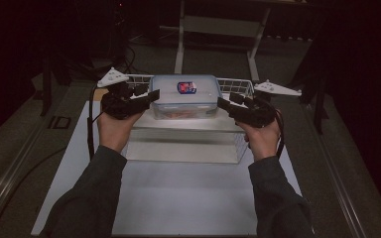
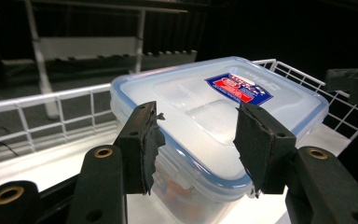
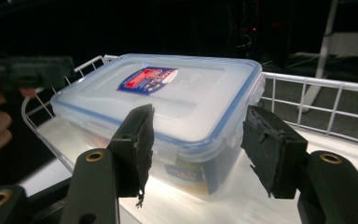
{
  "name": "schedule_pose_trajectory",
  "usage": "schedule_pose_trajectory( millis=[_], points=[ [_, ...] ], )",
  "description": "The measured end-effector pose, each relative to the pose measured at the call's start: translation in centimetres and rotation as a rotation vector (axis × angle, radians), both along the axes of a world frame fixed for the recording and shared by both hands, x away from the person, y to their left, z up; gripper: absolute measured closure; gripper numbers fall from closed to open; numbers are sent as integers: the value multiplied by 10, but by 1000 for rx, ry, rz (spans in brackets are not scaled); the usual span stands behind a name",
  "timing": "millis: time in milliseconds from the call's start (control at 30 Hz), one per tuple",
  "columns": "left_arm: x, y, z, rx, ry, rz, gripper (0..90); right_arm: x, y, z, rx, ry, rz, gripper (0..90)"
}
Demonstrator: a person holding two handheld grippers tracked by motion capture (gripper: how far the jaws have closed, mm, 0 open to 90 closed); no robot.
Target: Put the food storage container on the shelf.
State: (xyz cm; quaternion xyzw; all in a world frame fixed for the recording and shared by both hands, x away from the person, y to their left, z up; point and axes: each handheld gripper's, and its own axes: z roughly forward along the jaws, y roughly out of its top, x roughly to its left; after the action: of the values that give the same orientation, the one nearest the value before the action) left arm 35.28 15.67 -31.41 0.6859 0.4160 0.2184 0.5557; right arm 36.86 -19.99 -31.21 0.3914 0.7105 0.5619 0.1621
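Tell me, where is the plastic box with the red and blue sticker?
The plastic box sits at the far middle of the high view, in the white wire basket, between the left gripper and right gripper.

Dim room, dark bkgd. White surface (image 1: 178,198) glows pale; glare under the box (image 2: 223,107). Near jaws soft, slightly out of focus.

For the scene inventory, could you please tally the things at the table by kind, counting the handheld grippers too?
Plastic container with clip lid: 1
White wire basket: 1
Handheld grippers: 2, left gripper and right gripper, both open at the container's ends
Total: 4
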Motion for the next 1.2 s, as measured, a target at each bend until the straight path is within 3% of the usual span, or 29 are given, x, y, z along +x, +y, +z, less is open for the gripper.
schedule_pose_trajectory(
  millis=[133, 333, 567, 800, 967, 1200],
  points=[
    [-13, 0, 5, 49, -47, -6, 485, -13, -3, 2, -63, -63, 29, 422],
    [-35, 6, 6, 111, -82, -40, 474, -29, -12, -1, -97, -87, 63, 424],
    [-56, 18, -6, 130, -78, -61, 471, -47, -22, -16, -132, -103, 88, 424],
    [-74, 31, -39, 178, -33, -81, 462, -60, -31, -42, -204, -87, 114, 420],
    [-83, 42, -62, 146, -8, -97, 453, -69, -34, -58, -236, -71, 133, 416],
    [-93, 61, -93, 141, 40, -82, 448, -81, -43, -79, -241, -38, 144, 414]
  ],
)
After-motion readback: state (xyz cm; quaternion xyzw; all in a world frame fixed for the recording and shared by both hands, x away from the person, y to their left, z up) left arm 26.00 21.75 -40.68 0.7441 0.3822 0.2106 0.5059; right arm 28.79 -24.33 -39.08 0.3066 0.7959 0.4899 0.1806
